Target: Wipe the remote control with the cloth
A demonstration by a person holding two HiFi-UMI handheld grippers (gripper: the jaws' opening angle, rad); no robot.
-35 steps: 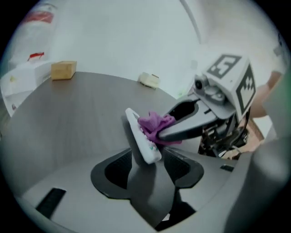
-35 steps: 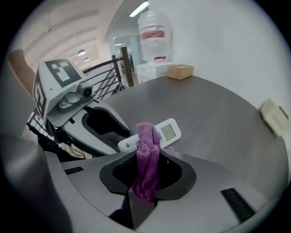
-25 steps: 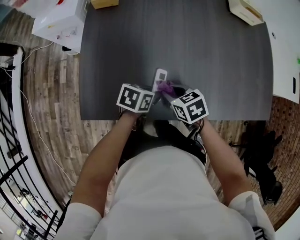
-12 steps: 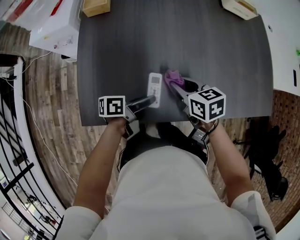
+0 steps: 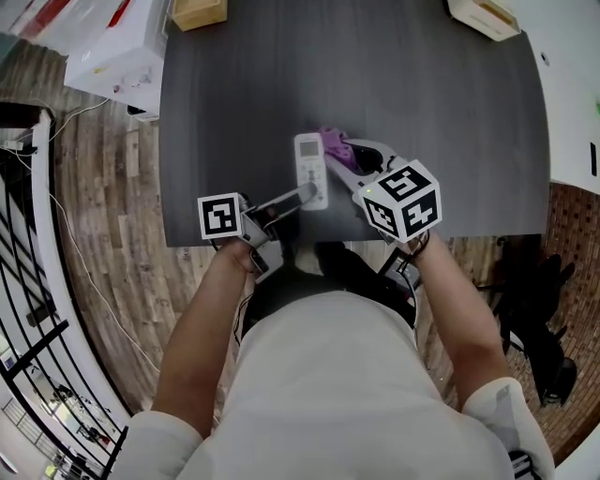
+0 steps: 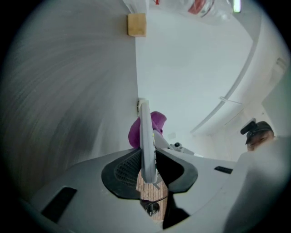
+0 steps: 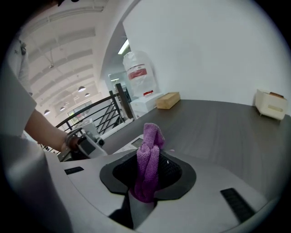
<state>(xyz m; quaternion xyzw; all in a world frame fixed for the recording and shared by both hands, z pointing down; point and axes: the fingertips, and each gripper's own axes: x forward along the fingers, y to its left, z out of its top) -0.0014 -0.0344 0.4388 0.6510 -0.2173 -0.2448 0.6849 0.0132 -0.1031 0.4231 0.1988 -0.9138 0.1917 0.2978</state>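
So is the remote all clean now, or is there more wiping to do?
Done: both things are gripped. The left gripper is clamped on the near end of the remote control, and the right gripper pinches the purple cloth. In hand: the cloth is right beside the remote's far end, ready to rub. Left: wiping along the rest of it. The pictures cannot show whether any part is clean.

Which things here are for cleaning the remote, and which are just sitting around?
For the job:
- remote, gripped by the left gripper
- cloth, gripped by the right gripper

Just lying about:
- wooden block
- beige box
- white carton
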